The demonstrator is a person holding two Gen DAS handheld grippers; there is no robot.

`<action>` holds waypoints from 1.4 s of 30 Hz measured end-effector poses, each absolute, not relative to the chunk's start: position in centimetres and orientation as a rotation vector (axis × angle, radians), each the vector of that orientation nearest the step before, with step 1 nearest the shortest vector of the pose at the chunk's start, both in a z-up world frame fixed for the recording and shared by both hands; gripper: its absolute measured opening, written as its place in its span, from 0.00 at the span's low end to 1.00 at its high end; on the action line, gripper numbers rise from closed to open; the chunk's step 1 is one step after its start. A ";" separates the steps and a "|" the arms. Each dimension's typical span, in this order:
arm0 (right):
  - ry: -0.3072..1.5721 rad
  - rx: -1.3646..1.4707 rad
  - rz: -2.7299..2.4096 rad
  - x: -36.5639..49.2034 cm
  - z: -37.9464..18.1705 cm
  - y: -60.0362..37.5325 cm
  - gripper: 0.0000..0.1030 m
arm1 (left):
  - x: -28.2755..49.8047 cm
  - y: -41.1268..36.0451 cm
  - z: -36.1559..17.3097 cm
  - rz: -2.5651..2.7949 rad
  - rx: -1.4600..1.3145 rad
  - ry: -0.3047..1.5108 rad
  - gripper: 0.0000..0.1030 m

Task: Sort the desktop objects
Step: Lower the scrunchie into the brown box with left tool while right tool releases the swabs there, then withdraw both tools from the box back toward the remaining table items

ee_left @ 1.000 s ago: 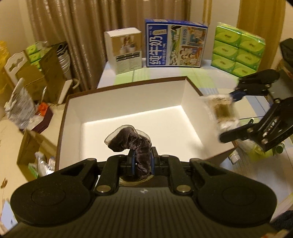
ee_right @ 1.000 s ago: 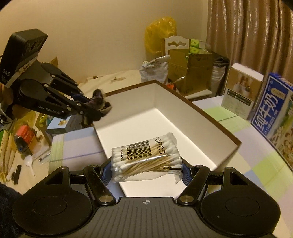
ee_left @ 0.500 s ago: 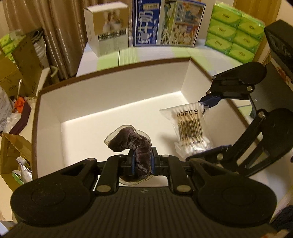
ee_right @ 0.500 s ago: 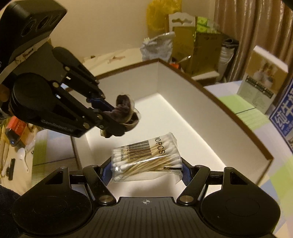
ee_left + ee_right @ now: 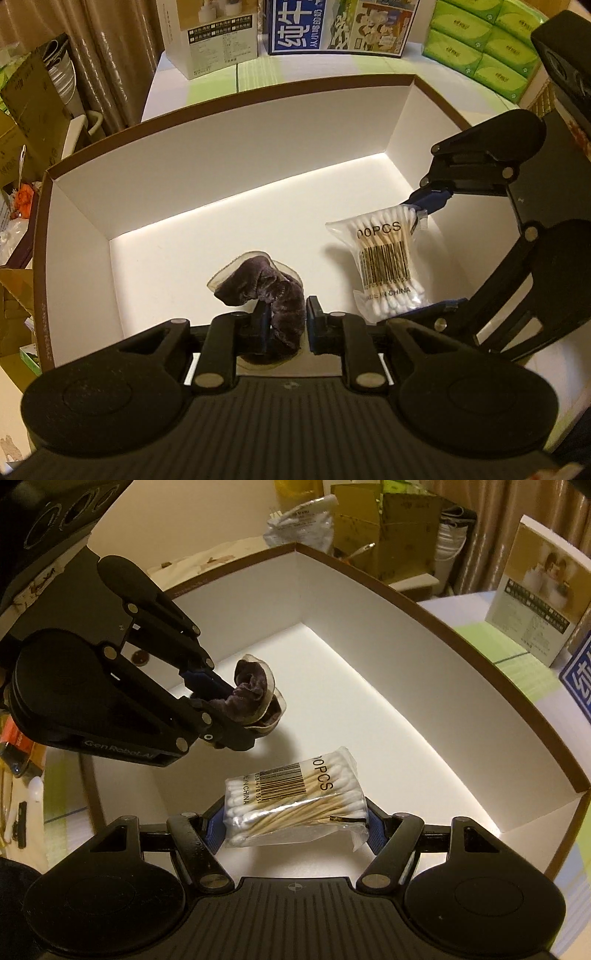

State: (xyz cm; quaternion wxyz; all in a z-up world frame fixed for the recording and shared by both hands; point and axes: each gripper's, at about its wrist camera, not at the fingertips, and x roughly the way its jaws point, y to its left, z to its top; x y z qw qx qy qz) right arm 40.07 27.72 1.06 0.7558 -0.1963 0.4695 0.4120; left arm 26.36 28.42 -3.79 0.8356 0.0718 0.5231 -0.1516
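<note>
Left gripper [image 5: 287, 322] jaws opening, dark velvet scrunchie [image 5: 273, 291] between them; may snag on pad, seemingly touching. Right gripper [image 5: 295, 825] jaws clamp clear cotton-swab packet [image 5: 295, 794] over white cardboard box [image 5: 424, 672]; slippery film could slide out early.

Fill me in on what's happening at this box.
A person is sorting desk items with a handheld gripper in each hand, both lowered into the open white box. The left gripper carries a dark velvet scrunchie in clear wrap; its jaws are starting to open, with the scrunchie between them. The right gripper is clamped on a pack of cotton swabs, above the box floor.
</note>
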 end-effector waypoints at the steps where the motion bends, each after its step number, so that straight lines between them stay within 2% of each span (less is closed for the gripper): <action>1: 1.025 -0.431 0.899 40.0 1.0 27.7 0.66 | 26.5 28.5 -3.9 -0.319 0.148 1.111 0.18; 4: 1.021 -0.442 0.894 40.0 0.8 28.0 0.66 | 26.7 28.7 -4.0 -0.315 0.142 1.114 0.28; 5: 1.018 -0.444 0.892 40.0 0.8 28.0 0.69 | 26.7 28.8 -4.0 -0.313 0.146 1.114 0.32; 6: 1.014 -0.446 0.886 39.9 0.7 28.1 0.73 | 26.7 28.8 -3.9 -0.308 0.153 1.115 0.41; 7: 1.005 -0.451 0.879 39.9 0.7 28.2 0.84 | 26.7 28.9 -3.9 -0.301 0.158 1.117 0.50; 8: 0.988 -0.457 0.877 39.7 0.8 28.2 0.91 | 26.6 28.9 -3.8 -0.297 0.163 1.116 0.54; 13: 0.950 -0.461 0.879 39.4 1.3 28.1 0.97 | 26.5 29.0 -3.5 -0.281 0.185 1.113 0.66; 26: 0.933 -0.436 0.865 38.1 2.8 26.7 0.98 | 25.5 28.8 -2.6 -0.226 0.200 1.118 0.71; 42: 0.819 -0.334 0.836 32.7 8.1 22.7 0.98 | 21.1 26.2 2.2 -0.199 0.191 1.035 0.79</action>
